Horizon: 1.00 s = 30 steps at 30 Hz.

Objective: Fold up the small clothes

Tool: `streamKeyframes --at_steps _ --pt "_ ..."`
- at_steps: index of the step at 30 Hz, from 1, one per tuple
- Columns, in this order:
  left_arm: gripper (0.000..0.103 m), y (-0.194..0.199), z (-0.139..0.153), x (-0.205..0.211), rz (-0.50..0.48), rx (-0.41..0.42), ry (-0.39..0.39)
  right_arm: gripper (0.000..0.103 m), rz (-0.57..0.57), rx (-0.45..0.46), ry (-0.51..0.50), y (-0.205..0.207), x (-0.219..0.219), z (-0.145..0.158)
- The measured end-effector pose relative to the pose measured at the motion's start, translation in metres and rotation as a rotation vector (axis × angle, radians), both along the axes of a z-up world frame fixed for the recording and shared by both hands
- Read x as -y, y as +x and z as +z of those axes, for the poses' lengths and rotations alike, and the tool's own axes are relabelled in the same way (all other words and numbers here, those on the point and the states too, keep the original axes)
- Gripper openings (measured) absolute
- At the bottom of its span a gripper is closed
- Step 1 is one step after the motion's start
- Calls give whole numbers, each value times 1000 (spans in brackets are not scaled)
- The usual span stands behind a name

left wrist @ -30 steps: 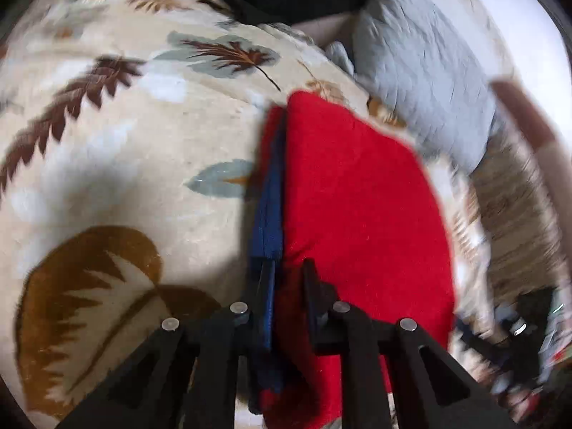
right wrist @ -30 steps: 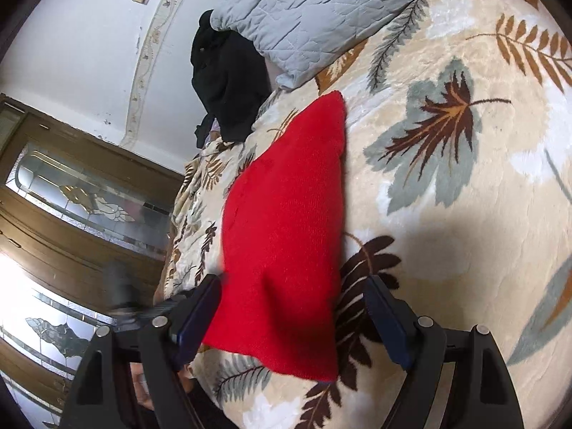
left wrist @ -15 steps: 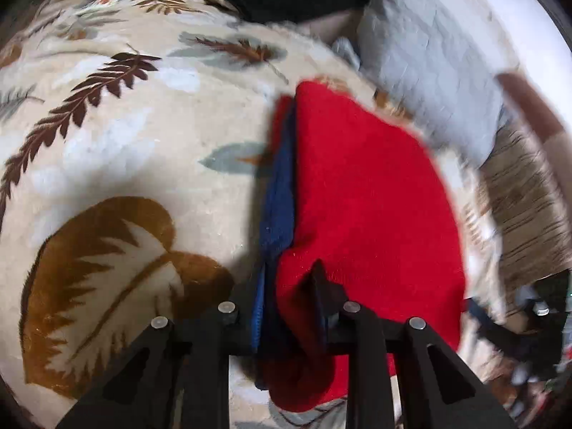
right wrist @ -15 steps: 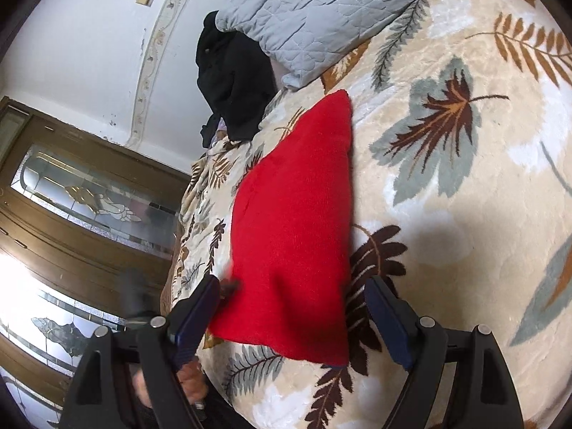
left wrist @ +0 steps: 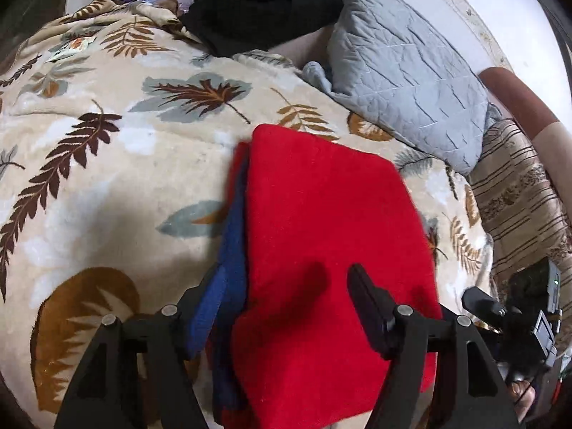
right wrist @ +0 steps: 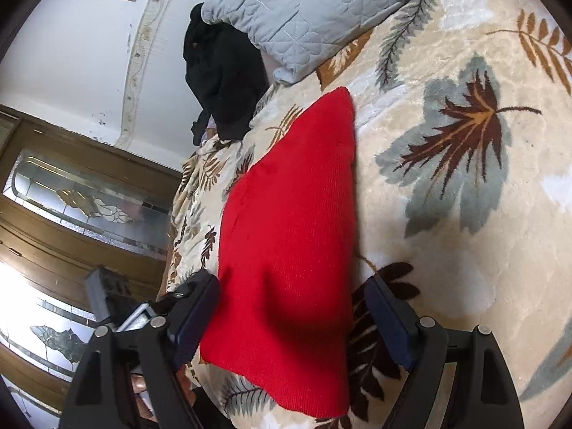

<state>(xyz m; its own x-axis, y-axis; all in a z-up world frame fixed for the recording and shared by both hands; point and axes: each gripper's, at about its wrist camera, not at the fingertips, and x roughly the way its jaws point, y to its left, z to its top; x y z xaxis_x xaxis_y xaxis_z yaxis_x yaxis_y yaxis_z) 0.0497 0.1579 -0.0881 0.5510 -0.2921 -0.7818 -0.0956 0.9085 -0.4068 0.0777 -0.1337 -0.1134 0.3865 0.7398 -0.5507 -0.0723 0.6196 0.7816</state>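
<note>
The folded red garment (left wrist: 332,236) lies lengthwise ahead between both grippers' spread, empty fingers, the left gripper (left wrist: 286,307) having just opened.

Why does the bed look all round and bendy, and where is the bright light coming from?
Both wrist views use a fisheye lens, so the blanket bulges and the corners go black. In the right wrist view, daylight glares through the window. In the left wrist view, the left gripper throws a dark shadow on the red cloth.
</note>
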Motion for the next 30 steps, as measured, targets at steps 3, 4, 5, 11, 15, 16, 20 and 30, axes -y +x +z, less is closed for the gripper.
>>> streamKeyframes --at_steps 3,4,5,11,15,16,20,30 --pt "71 -1 -1 1 6 4 23 85 3 -10 -7 -3 0 -4" --pt "71 -2 0 0 5 6 25 85 0 -16 -9 -4 0 -7" --pt "71 -3 1 1 6 9 30 85 -5 -20 -10 -5 1 -8" --pt "71 -2 6 4 5 20 55 85 -9 -16 -9 -8 -2 -6" --pt "71 -6 10 4 2 25 63 85 -10 -10 -6 -11 -2 -4" --pt "71 -7 12 4 1 28 57 85 -11 -10 -4 -12 -2 -3" --pt "74 -14 24 -8 -22 83 -85 85 -11 -1 -2 -14 1 0" --pt "51 15 -44 -17 -44 -89 -208 85 22 -64 -26 31 -19 -21"
